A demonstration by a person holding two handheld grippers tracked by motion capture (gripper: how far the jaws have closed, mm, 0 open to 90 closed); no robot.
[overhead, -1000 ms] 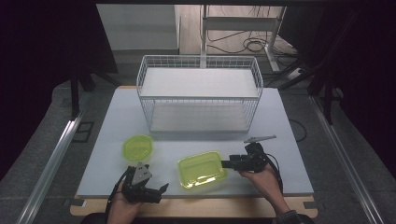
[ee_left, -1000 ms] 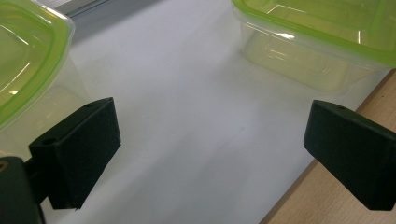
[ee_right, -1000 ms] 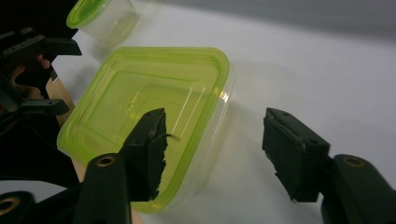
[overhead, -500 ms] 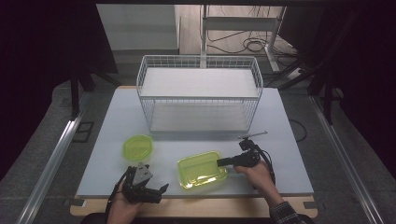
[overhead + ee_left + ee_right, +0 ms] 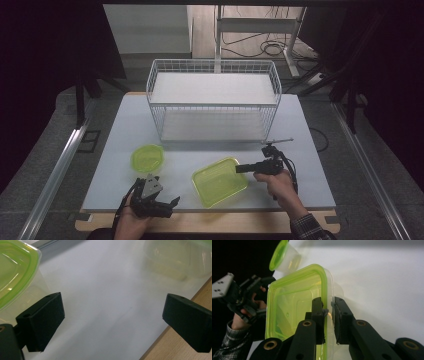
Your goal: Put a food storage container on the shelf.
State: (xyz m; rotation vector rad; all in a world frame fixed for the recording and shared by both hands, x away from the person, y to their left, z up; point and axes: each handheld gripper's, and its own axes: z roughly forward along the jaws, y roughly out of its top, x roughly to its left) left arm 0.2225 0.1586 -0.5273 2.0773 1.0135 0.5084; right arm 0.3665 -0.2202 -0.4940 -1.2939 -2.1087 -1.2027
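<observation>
While the left gripper (image 5: 172, 202) rests near the front edge of the table (image 5: 310, 150), its jaws stand wide apart with nothing between them; in the left gripper view only bare tabletop lies between the two black pads (image 5: 42, 320).

Right gripper (image 5: 239, 169): jaws have just been closing and now clamp the rim of the square tub (image 5: 220, 181). Right gripper view shows one pad (image 5: 318, 315) inside the green rim, the other outside the clear wall, both pressed on it.

Square tub: clear plastic, yellow-green rim, sitting on the table near the front, a little right of centre, between the two hands. Right hand (image 5: 280, 186) comes at it from the tub's right side.

Round tub (image 5: 147, 158): same green rim, smaller, standing apart to the left, just beyond the left gripper.

Wire basket (image 5: 212, 67): white, at the back of the table, well apart from both tubs. Left hand (image 5: 131, 220) grips its tool at the table's wooden front edge.
</observation>
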